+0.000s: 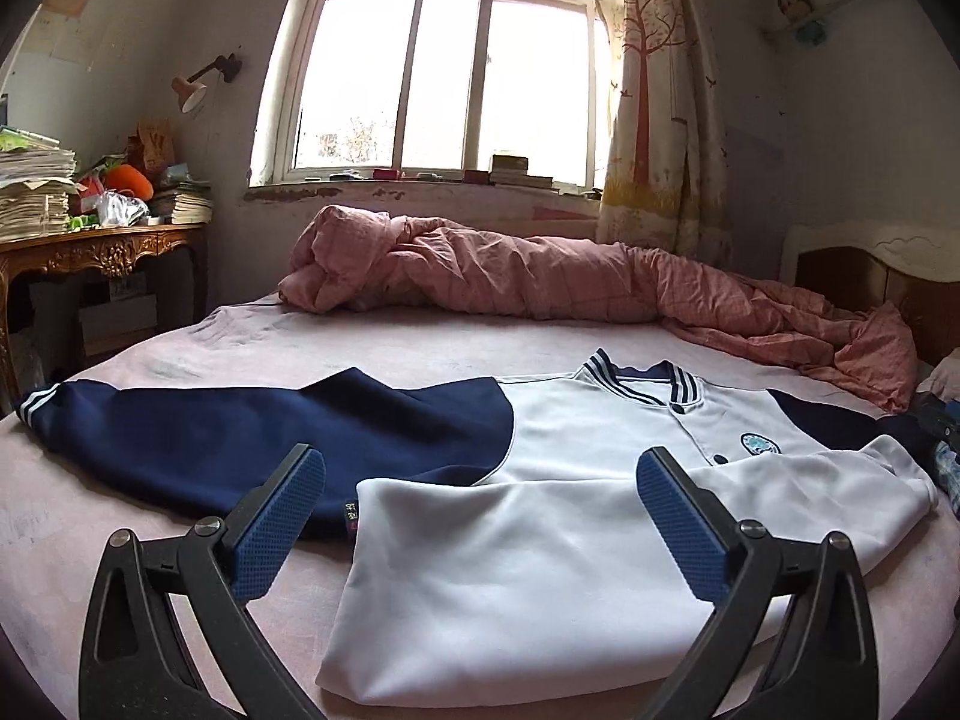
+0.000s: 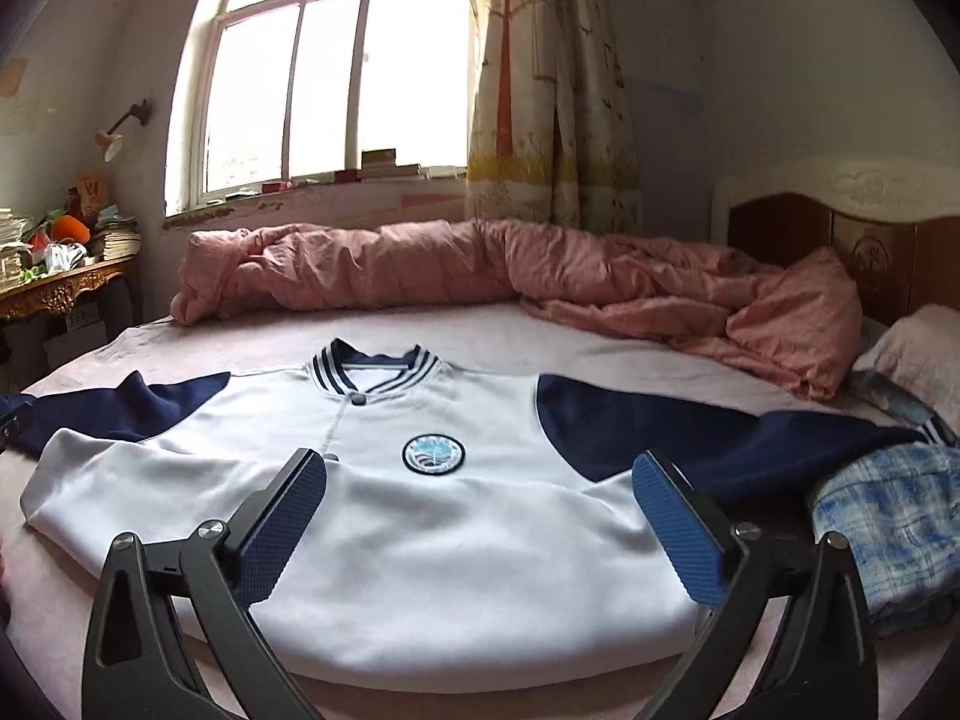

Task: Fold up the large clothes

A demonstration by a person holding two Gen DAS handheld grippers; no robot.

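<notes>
Spread wide and empty, both sets of jaws: left gripper (image 1: 480, 480) and right gripper (image 2: 480, 483), hovering over white-and-navy jacket (image 2: 420, 528); lying flat on pink bed (image 1: 150, 540), collar toward window (image 1: 444, 78), bottom hem folded up over front; navy sleeves stretched out sideways; rumpled pink quilt (image 2: 480, 270) behind; blue plaid cloth (image 2: 888, 528) beside right sleeve.
</notes>
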